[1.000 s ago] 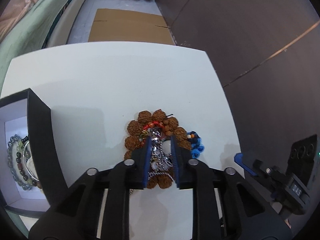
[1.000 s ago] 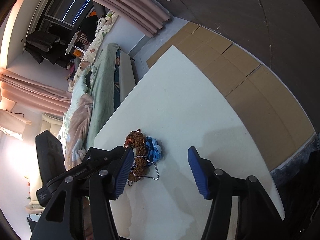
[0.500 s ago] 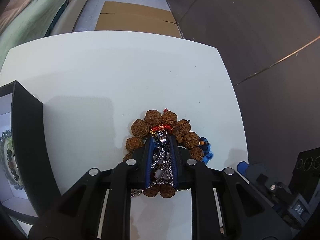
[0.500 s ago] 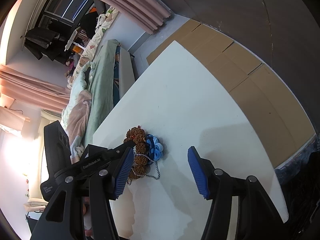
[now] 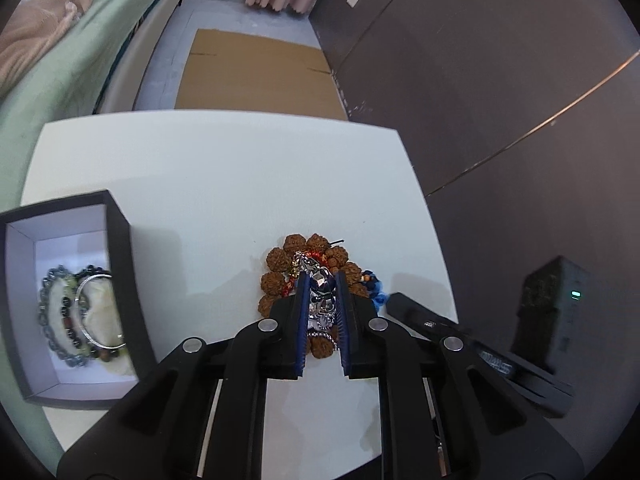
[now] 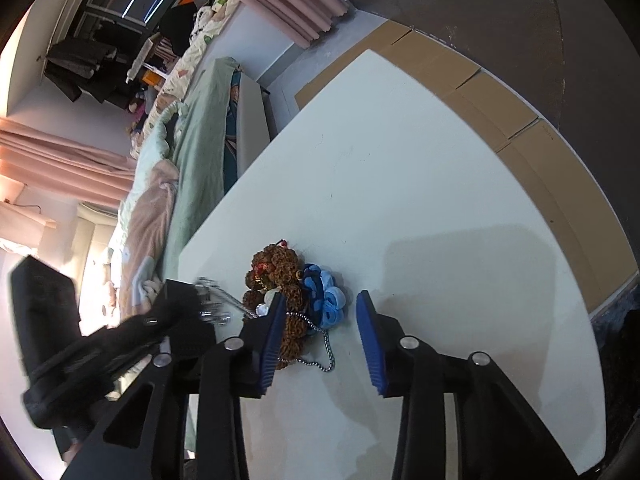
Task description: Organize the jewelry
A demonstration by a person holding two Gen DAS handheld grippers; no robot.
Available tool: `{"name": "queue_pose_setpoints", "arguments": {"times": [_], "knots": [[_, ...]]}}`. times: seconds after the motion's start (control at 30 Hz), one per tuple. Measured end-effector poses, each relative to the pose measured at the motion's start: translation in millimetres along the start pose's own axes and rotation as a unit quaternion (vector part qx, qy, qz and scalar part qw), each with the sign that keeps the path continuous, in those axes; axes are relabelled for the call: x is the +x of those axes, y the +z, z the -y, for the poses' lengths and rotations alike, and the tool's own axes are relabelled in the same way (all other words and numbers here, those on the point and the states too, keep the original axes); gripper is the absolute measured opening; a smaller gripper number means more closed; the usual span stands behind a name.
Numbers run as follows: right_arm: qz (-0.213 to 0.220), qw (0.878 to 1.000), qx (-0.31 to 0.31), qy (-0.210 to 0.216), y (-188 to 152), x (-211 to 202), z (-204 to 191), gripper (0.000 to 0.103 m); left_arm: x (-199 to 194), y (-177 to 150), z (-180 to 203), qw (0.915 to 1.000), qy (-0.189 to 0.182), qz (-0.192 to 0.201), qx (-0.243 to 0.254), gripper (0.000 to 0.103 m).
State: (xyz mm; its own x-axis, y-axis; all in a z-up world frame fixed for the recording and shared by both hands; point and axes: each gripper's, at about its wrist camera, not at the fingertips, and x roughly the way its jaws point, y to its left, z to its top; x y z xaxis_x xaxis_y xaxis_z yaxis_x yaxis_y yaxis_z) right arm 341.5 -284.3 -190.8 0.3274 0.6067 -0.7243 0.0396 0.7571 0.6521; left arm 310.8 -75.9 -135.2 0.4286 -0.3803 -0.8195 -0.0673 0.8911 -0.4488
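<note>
Though blurred, left tool [image 5: 322, 280] apparently pinches silver chain [image 5: 320, 300].

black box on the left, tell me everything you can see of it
The black box is an open rectangular tray with black outer walls and a white lining, card by the look of it. It sits flat near the white table's left edge, apart from the jewelry pile. Inside lie beaded bracelets and a thin silver bangle.
</note>
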Motion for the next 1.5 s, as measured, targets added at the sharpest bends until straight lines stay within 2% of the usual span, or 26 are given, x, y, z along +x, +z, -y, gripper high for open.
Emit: {"name": "queue_pose_setpoints", "arguments": {"times": [0.1, 0.2, 0.23, 0.27, 0.3, 0.43, 0.67, 0.93, 1.5], "knots": [[0.001, 1.000, -0.001, -0.006, 0.9, 6.1, -2.3, 0.032, -15.0, -0.2, -0.2, 0.9999, -0.007, 0.011, 0.001, 0.013], [-0.004, 1.000, -0.003, -0.008, 0.4, 13.8, -3.8, 0.025, -29.5, 1.3, 0.3, 0.9997, -0.011, 0.021, 0.003, 0.013], [-0.004, 1.000, -0.006, -0.009, -0.3, 15.9, -5.1, 0.021, -35.0, 0.8, -0.3, 0.9996, -0.012, 0.025, 0.003, 0.013], [-0.003, 1.000, -0.009, -0.010, -1.2, 16.0, -5.7, 0.012, -40.7, 1.3, -0.6, 0.9995, -0.013, 0.030, 0.003, 0.013], [0.000, 1.000, -0.012, -0.010, -1.3, 15.3, -6.7, 0.012, -46.4, 1.8, -2.5, 0.9993, -0.015, 0.034, 0.002, 0.013], [0.021, 0.999, -0.019, 0.025, -4.7, 1.7, -14.0, 0.007, -70.0, 3.5, -2.8, 0.9984, -0.021, 0.052, 0.007, 0.013], [0.055, 0.997, -0.033, 0.046, -7.4, -32.3, -29.7, 0.007, -132.4, 7.8, 2.8, 0.9941, -0.032, 0.101, 0.023, 0.013], [0.083, 0.993, -0.065, 0.057, -8.5, -67.6, -60.8, 0.007, -182.0, 12.6, 9.5, 0.9881, -0.043, 0.142, 0.040, 0.013], [0.091, 0.984, -0.128, 0.084, -21.0, -93.8, -132.5, 0.008, -280.3, 33.3, 20.8, 0.9697, -0.048, 0.229, 0.071, 0.013]]}}
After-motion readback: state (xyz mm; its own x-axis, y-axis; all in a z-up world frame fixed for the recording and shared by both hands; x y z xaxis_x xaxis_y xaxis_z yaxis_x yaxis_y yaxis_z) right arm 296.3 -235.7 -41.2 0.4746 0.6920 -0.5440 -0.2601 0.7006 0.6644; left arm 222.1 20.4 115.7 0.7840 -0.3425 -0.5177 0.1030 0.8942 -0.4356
